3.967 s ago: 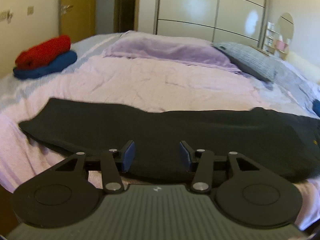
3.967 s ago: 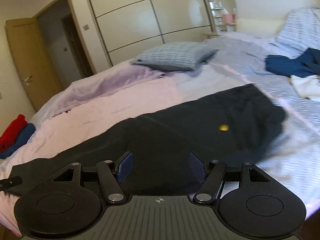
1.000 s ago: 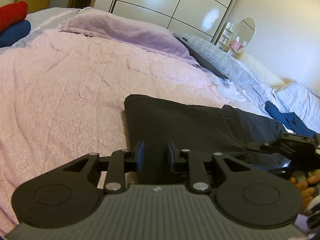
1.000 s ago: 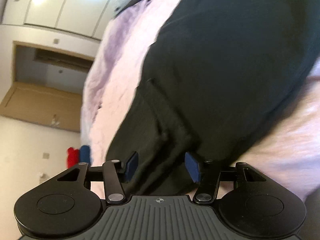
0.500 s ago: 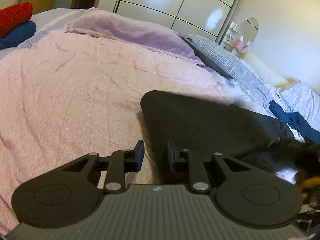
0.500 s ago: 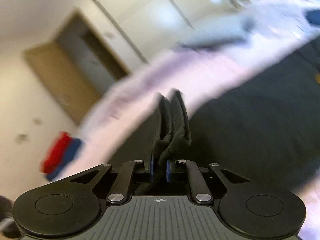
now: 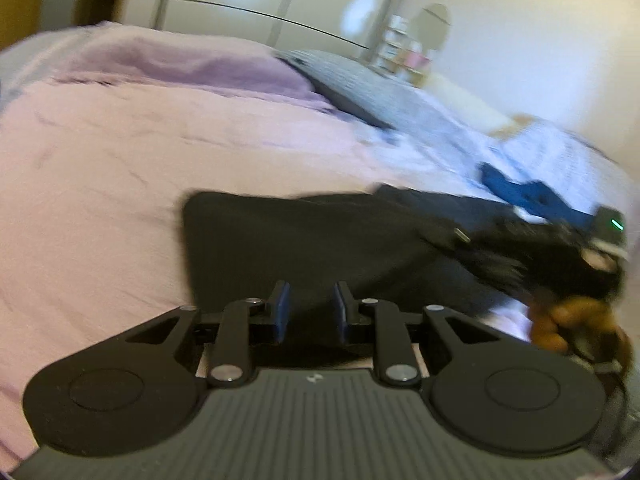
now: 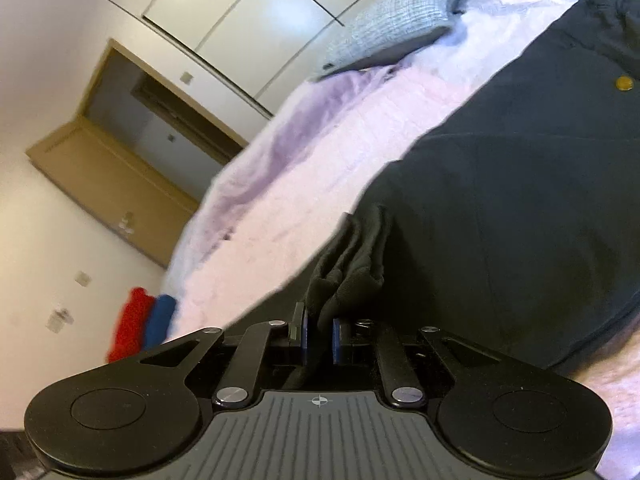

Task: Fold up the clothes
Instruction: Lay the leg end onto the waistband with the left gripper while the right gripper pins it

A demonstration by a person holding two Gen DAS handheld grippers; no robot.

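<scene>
Black trousers [image 7: 320,248] lie folded on the pink bedspread [image 7: 100,180], fold edge to the left. My left gripper [image 7: 310,306] hovers over their near edge, open by a narrow gap, with black cloth showing behind the gap and nothing visibly pinched. In the right wrist view my right gripper [image 8: 319,332] is shut on the bunched ribbed cuffs [image 8: 352,264] of the trousers [image 8: 500,200], held above the flat layer. A small yellow dot [image 8: 624,83] marks the cloth near the waistband end.
A grey pillow [image 7: 360,92] and a lilac blanket [image 7: 180,64] lie at the far side. A blue garment [image 7: 528,196] sits beyond the trousers. A person's hand [image 7: 568,320] is at the right. Folded red and blue clothes [image 8: 144,328] rest at the bed's left end.
Since one second ago my right gripper has shut on the cuffs and lifted them over the trousers. My left gripper has shifted right over the cloth, with its jaw gap unchanged.
</scene>
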